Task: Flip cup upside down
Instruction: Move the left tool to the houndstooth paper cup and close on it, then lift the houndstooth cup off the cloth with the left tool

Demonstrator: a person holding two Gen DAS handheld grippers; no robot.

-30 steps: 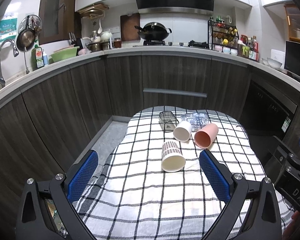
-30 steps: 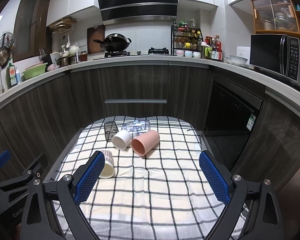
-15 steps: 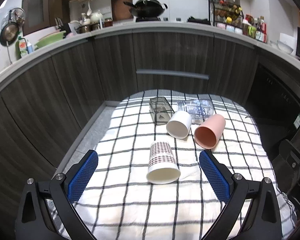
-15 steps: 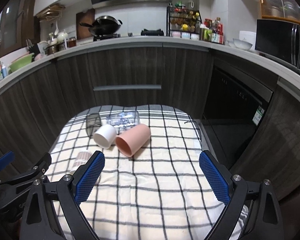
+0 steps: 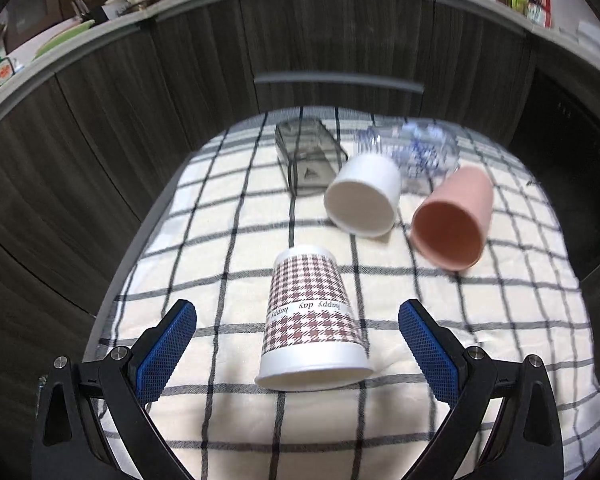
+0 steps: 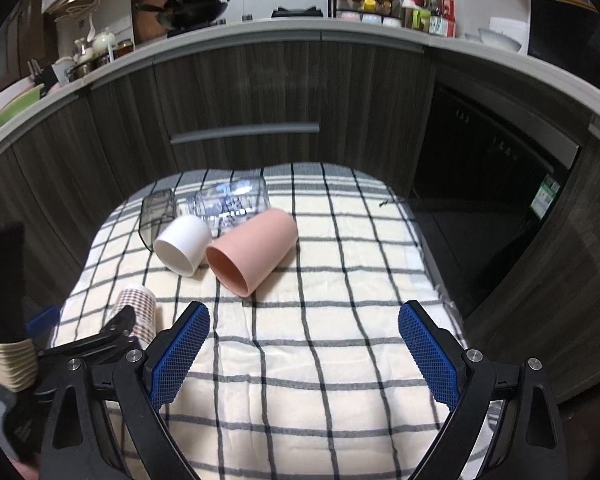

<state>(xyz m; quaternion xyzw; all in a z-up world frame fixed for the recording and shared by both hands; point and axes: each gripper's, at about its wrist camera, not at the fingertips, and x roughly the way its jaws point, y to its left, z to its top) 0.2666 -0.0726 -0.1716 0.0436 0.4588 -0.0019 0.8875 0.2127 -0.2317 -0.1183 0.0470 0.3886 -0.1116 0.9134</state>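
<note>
Dim indoor light falls from overhead — the checked cloth [image 5: 380, 420] glows brightest, cabinets sink dark. Fisheye bends edges into black corners. The pink cup [image 5: 454, 220] looks motion-blurred — shadows stay soft.

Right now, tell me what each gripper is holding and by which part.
Nothing is held. The left gripper is open with its fingers either side of the houndstooth cup, not touching. The right gripper is open over bare cloth.

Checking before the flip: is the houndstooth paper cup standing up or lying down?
Lying down. The houndstooth cup rests on its side on the checked cloth, rim toward the camera.
</note>
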